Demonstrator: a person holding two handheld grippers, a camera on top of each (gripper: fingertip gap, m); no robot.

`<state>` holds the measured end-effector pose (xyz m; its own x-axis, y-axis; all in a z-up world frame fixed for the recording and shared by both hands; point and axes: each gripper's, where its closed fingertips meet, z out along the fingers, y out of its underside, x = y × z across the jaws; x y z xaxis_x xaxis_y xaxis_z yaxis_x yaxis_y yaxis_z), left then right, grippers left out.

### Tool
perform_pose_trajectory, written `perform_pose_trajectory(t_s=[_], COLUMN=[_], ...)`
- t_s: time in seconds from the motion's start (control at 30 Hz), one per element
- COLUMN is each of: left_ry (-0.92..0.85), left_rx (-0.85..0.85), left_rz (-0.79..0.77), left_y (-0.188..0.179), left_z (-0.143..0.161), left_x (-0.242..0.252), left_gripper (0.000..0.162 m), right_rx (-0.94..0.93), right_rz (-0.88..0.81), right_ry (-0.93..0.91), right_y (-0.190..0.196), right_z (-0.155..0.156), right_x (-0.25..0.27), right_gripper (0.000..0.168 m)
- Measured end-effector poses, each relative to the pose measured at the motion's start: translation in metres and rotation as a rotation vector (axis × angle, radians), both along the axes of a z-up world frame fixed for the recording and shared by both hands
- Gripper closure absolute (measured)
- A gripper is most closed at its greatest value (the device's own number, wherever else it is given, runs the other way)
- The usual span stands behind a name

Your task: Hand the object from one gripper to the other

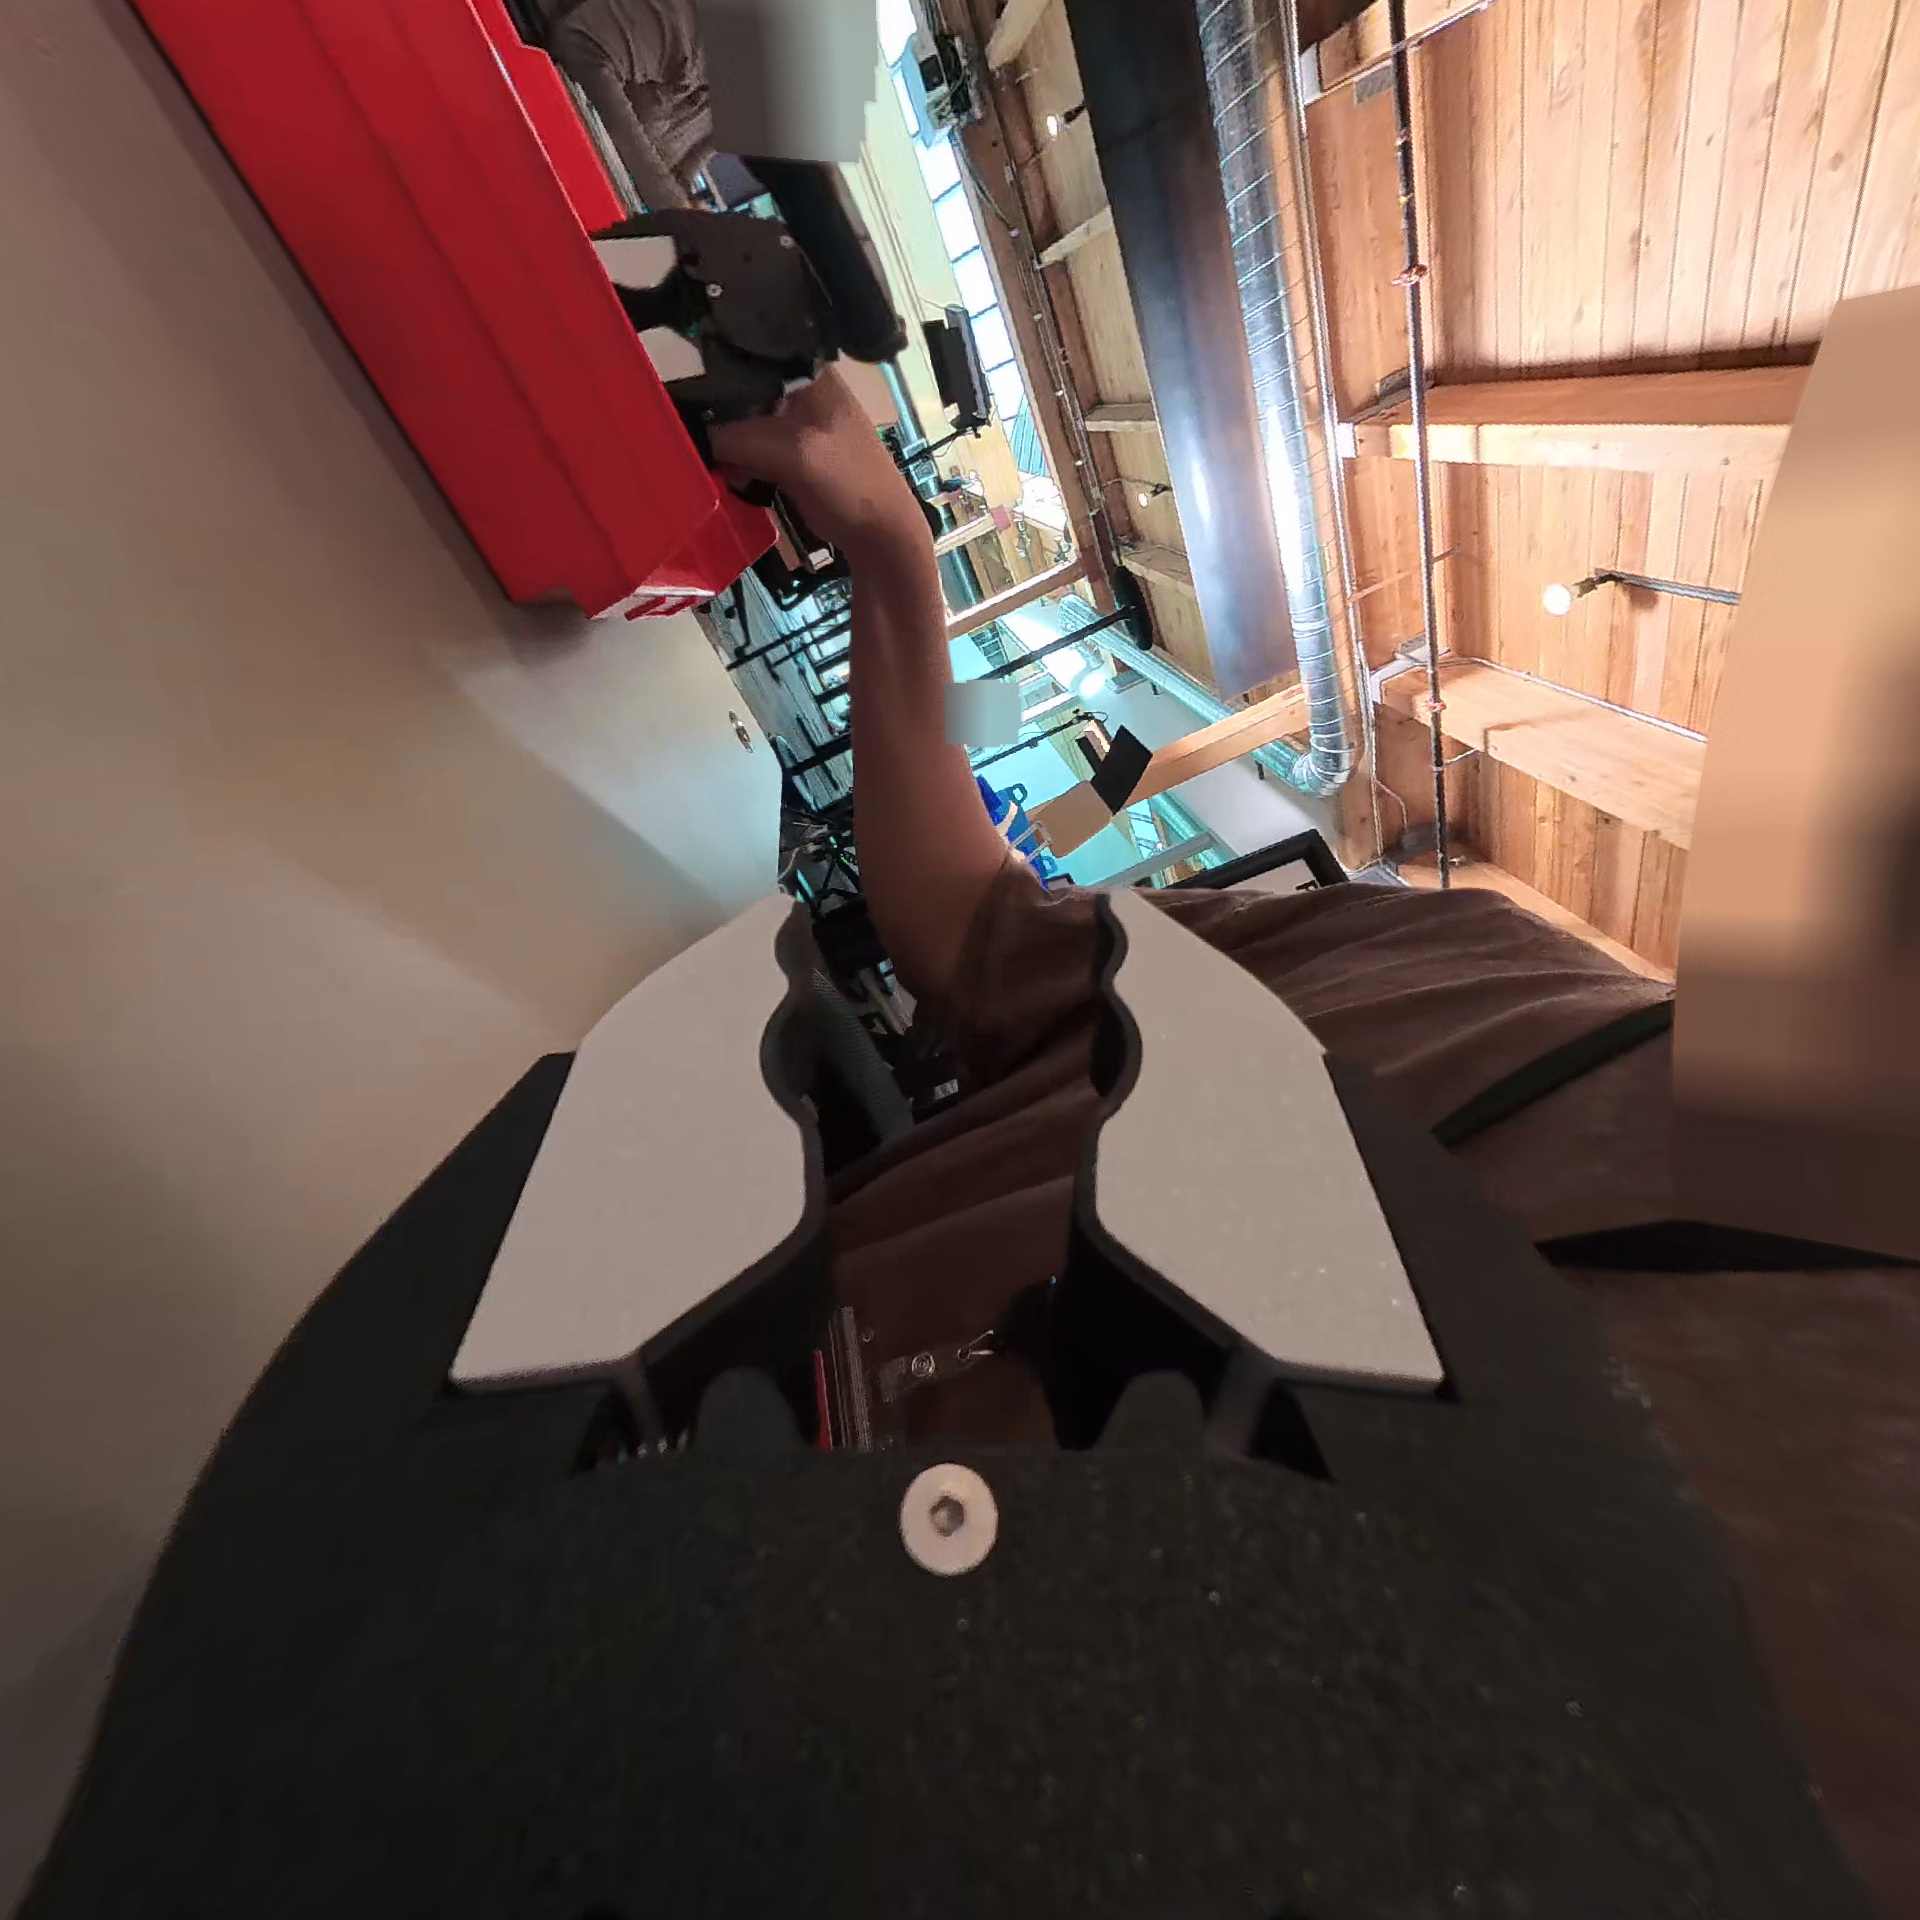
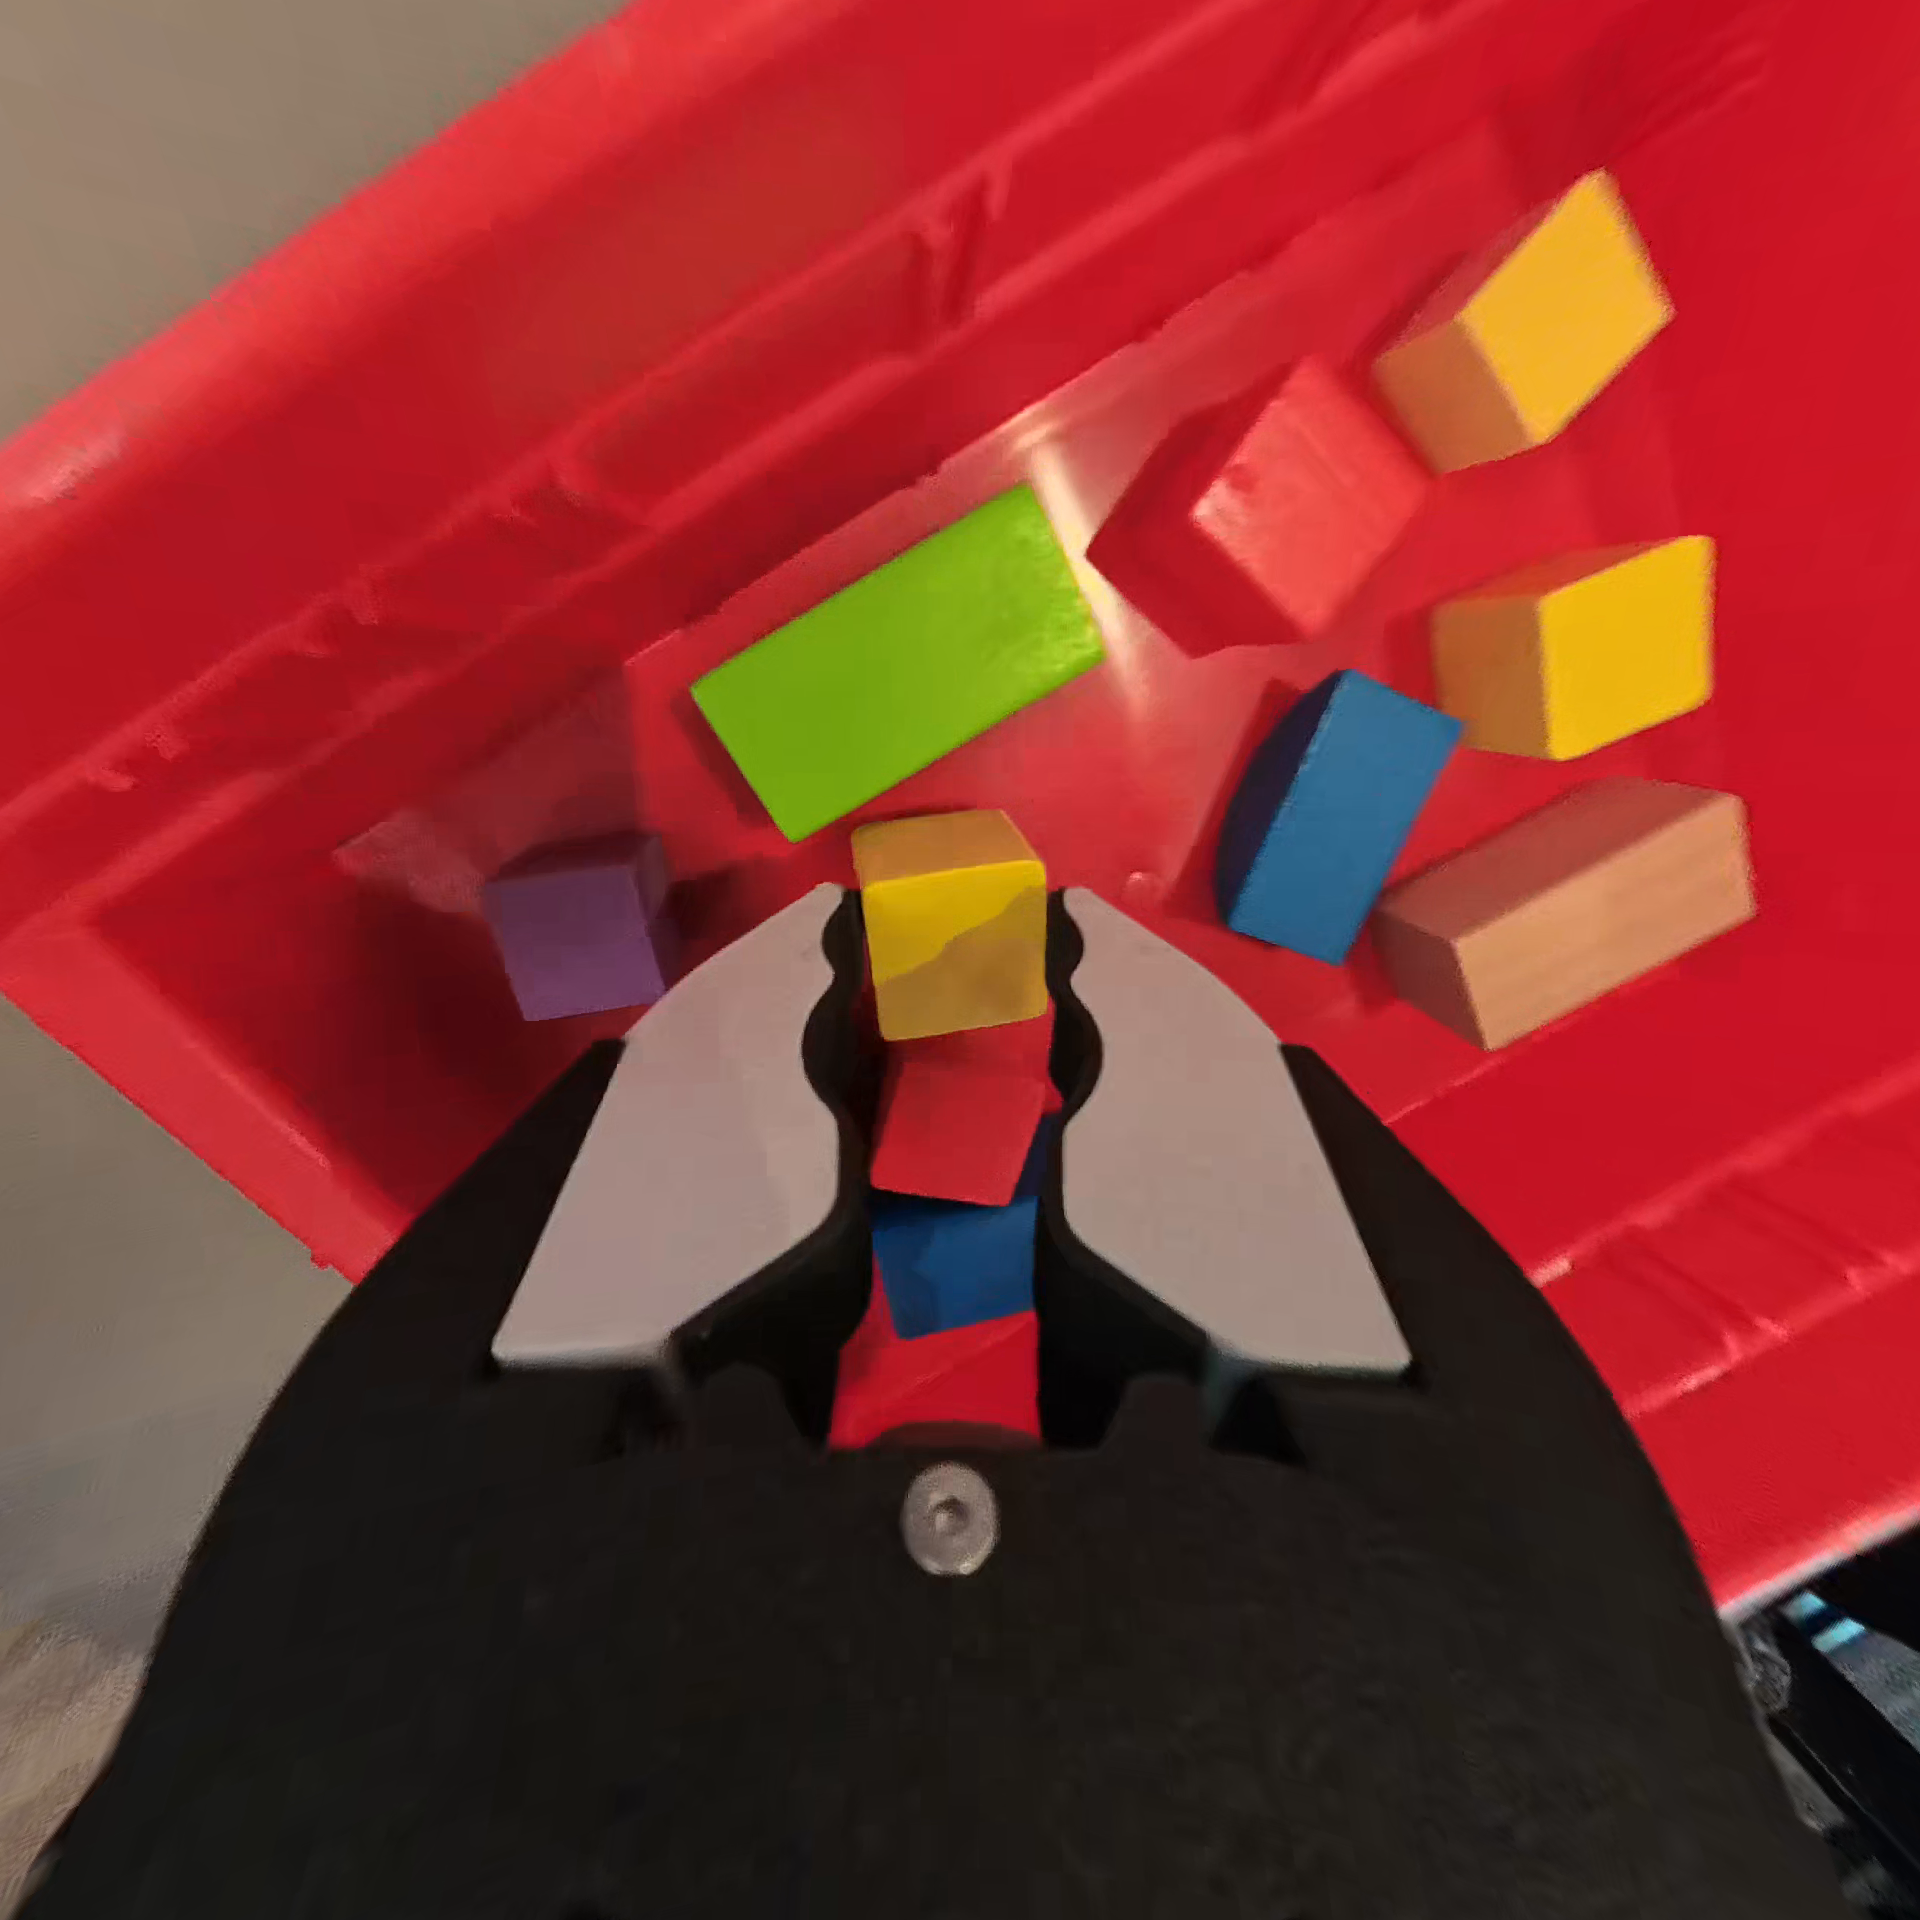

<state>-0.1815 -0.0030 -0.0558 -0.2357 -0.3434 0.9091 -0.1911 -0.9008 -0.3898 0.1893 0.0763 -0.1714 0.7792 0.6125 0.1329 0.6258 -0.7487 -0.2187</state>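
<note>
The red bin (image 2: 1558, 1195) holds ten wooden blocks: three yellow (image 2: 954, 925) (image 2: 1538, 312) (image 2: 1600, 644), two red (image 2: 1299, 509) (image 2: 956, 1132), two blue (image 2: 1340, 810) (image 2: 951, 1273), one green (image 2: 904, 665), one purple (image 2: 582, 935) and one plain wood (image 2: 1579, 914). Two grippers are about, left (image 1: 940, 925) and right (image 2: 945, 914).

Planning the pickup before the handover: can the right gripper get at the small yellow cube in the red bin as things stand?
Probably yes. The right gripper is open and its fingertips already flank the yellow cube. The green block and purple cube lie clear of the fingers.
</note>
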Motion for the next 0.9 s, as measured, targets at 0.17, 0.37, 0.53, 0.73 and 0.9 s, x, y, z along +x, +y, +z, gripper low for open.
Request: perform_pose_trajectory(t_s=[0.17,0.37,0.53,0.73,0.9], left_ry=[-0.007,0.045,0.167,0.405,0.528], left_rx=[0.017,0.074,0.207,0.410,0.442], left_rz=[0.016,0.013,0.050,0.092,0.126], left_y=[0.001,-0.005,-0.009,-0.010,-0.007], left_z=[0.004,-0.001,-0.017,-0.048,-0.042], left_x=[-0.006,-0.007,-0.007,-0.010,-0.036], left_gripper=[0.111,0.111,0.107,0.108,0.112], right_rx=[-0.140,0.143,0.779,1.190,1.228], right_rz=[0.026,-0.070,-0.424,-0.744,-0.694], right_ry=[-0.048,0.073,0.468,0.872,0.864], right_y=[-0.006,0.005,-0.011,-0.075,-0.090], right_z=[-0.012,0.036,0.128,0.113,0.102], right_x=[0.001,0.001,0.013,-0.026,-0.058], right_gripper=[0.135,0.110,0.118,0.118,0.116])
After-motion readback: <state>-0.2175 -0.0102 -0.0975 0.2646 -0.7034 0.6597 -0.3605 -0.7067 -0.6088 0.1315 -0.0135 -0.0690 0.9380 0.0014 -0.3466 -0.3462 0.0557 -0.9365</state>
